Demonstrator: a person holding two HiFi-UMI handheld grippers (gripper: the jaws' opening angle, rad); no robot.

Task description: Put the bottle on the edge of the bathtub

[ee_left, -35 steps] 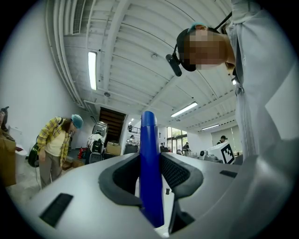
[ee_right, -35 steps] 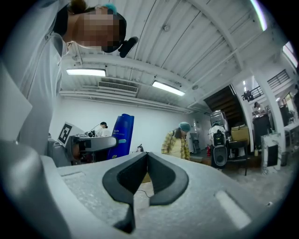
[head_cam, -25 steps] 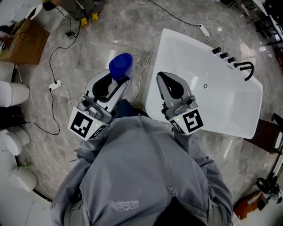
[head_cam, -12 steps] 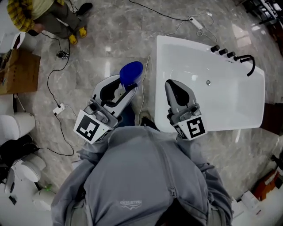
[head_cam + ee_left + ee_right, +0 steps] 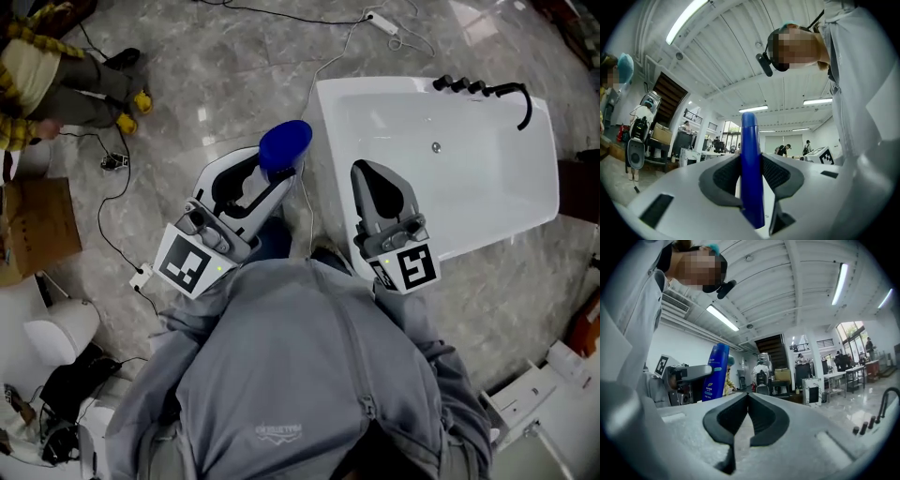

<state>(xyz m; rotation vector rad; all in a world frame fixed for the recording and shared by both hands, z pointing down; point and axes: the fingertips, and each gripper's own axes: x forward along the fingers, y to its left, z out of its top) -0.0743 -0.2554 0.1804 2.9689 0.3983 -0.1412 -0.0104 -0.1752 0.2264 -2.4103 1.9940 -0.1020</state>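
Your left gripper (image 5: 274, 174) is clenched on the tall, smooth cobalt-blue plastic bottle (image 5: 285, 143). In the left gripper view the ribbed black pads (image 5: 725, 177) press its glossy cylinder (image 5: 751, 154) from both sides, and it rises straight out beyond the grey jaws. From your head camera you see only its rounded end, which sits just off the left rim of the glossy white rectangular bathtub (image 5: 487, 178), over the floor and not touching the tub. Your right gripper (image 5: 360, 168) hangs over the near-left corner of the tub. It is closed on nothing, and its black pads meet at their tips in the right gripper view (image 5: 747, 397). That same view shows the bottle (image 5: 716, 371) standing off to the side with pale print on its label, too small to read. A curved black faucet (image 5: 517, 97) and a row of small black knobs (image 5: 457, 84) sit on the tub's far rim, and a small metal fitting (image 5: 436, 147) sits on the inner wall below them. The floor around the tub is polished grey veined marble (image 5: 206, 103). A thin black cable (image 5: 105, 220) trails across it left of the tub, and a white power strip (image 5: 380, 17) lies beyond the far-left corner. Further left of the tub a person in a yellow plaid top (image 5: 33, 70) crouches, with a brown cardboard box (image 5: 33, 225) below them. The rounded white shapes (image 5: 61, 328) nearer you may be ceramic fixtures. Your grey fabric jacket (image 5: 309, 375) covers the near edge of the tub.
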